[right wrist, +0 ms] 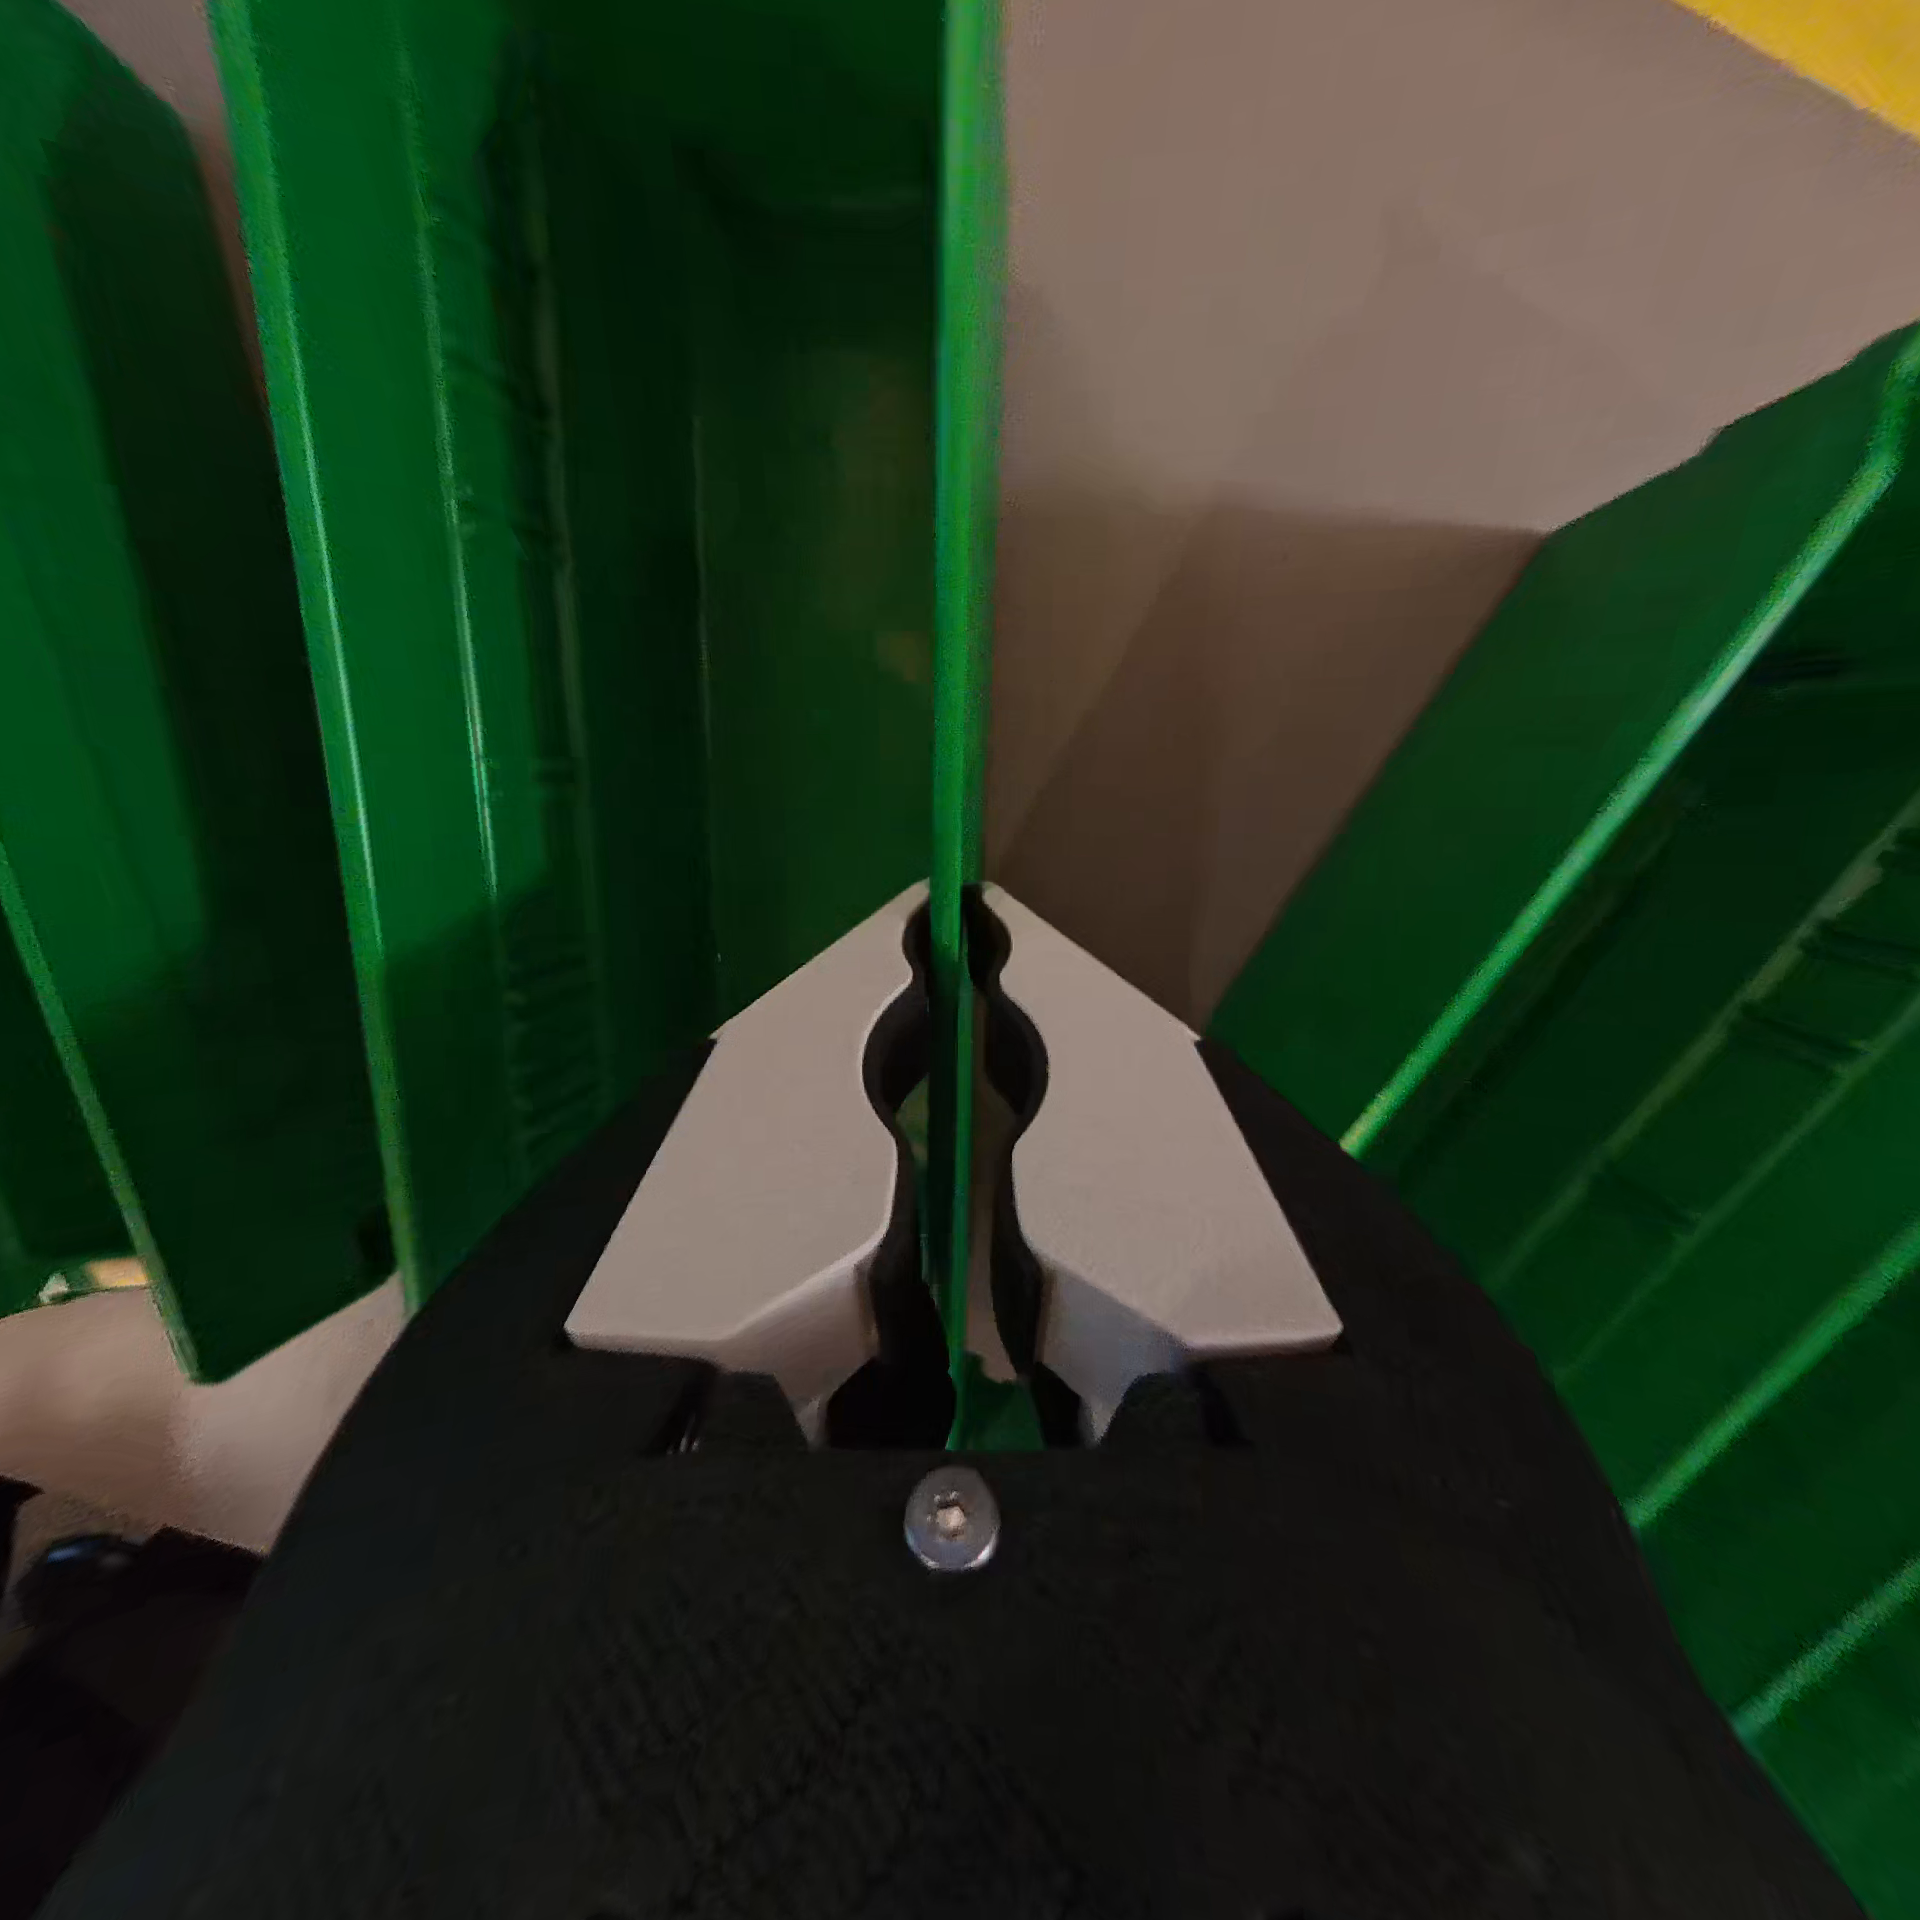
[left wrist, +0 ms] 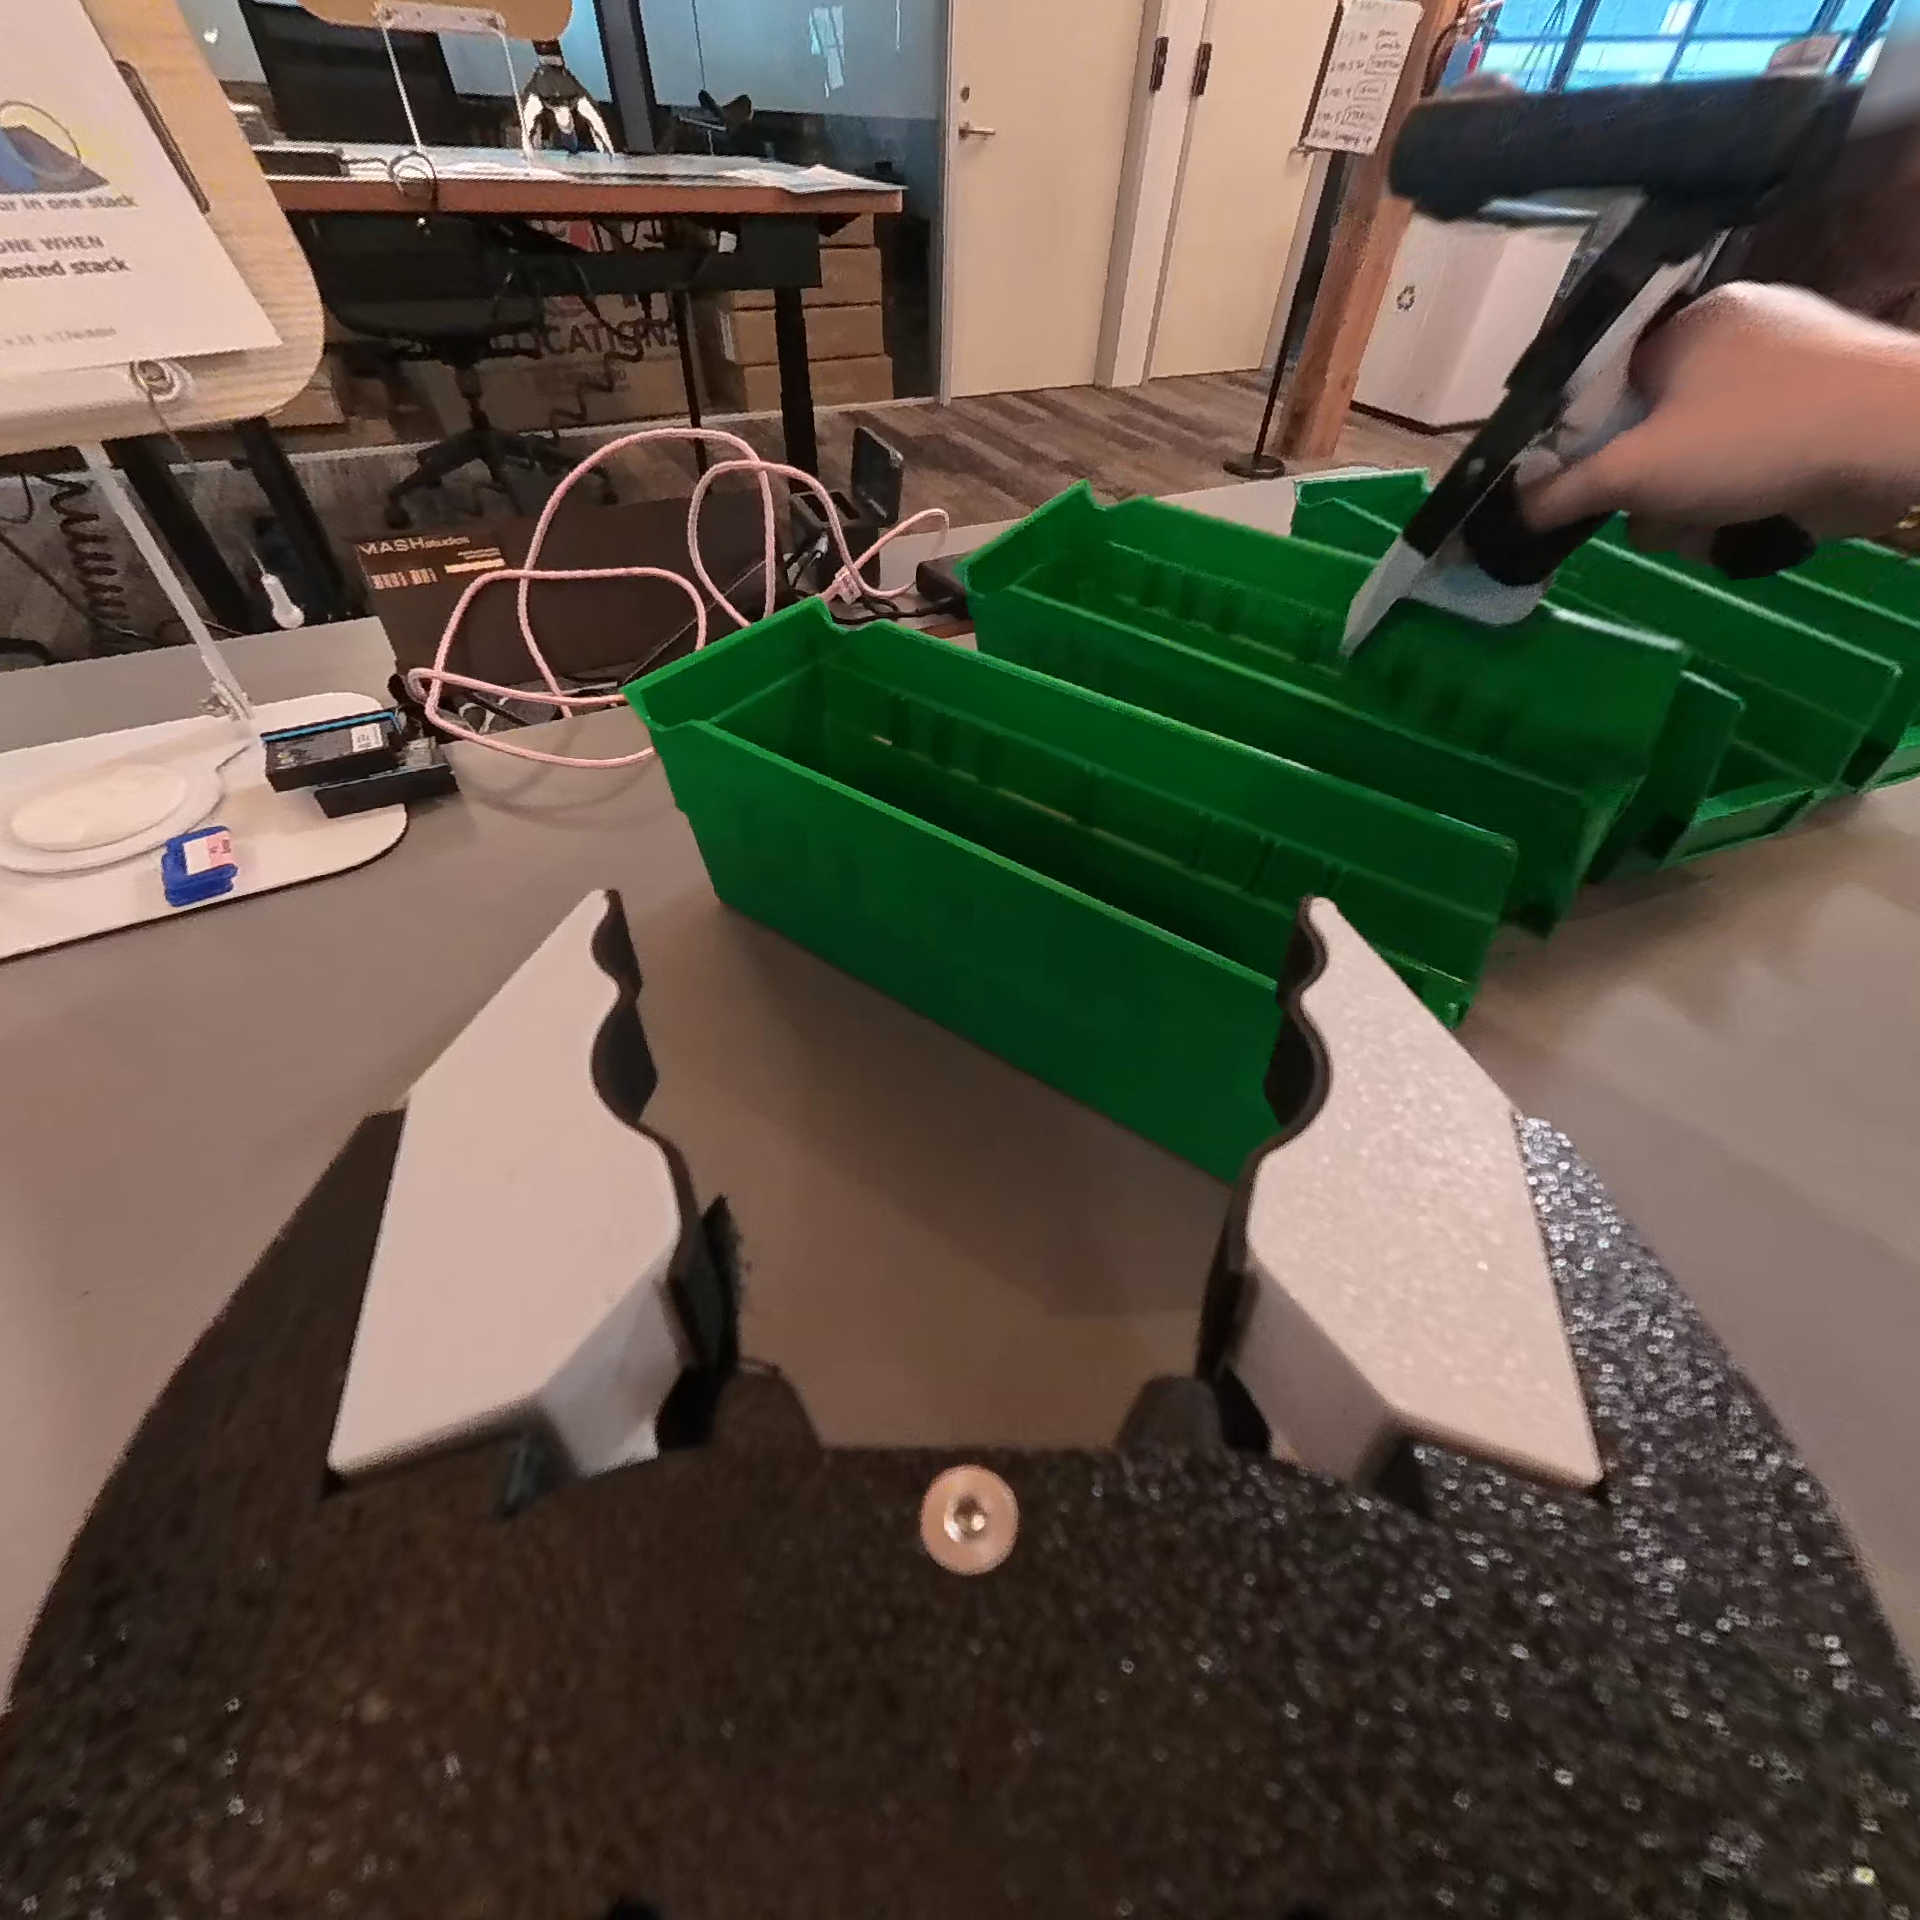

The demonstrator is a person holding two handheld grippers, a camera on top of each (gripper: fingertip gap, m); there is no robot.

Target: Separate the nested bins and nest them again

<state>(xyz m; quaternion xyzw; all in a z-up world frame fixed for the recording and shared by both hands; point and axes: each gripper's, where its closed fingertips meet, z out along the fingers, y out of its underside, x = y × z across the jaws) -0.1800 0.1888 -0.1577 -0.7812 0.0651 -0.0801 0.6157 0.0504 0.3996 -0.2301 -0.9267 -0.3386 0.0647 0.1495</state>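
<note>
Several long green bins stand side by side on the grey table (left wrist: 312,1039). My left gripper (left wrist: 966,914) is open wide and empty, just in front of the nearest bin (left wrist: 935,883); its right fingertip (left wrist: 1340,966) is by that bin's near corner. In the left wrist view my right gripper (left wrist: 1392,613), held by a hand (left wrist: 1745,416), comes down on the second bin (left wrist: 1195,623). In the right wrist view my right gripper (right wrist: 956,904) is shut on the thin side wall (right wrist: 966,416) of that green bin, with both pads against it.
More green bins lie at the right (left wrist: 1766,644), and others flank the gripped one (right wrist: 1662,935) (right wrist: 83,623). A pink cable (left wrist: 582,582), black battery packs (left wrist: 353,748), a small blue item (left wrist: 197,862) and a white sign base (left wrist: 104,810) sit at the left.
</note>
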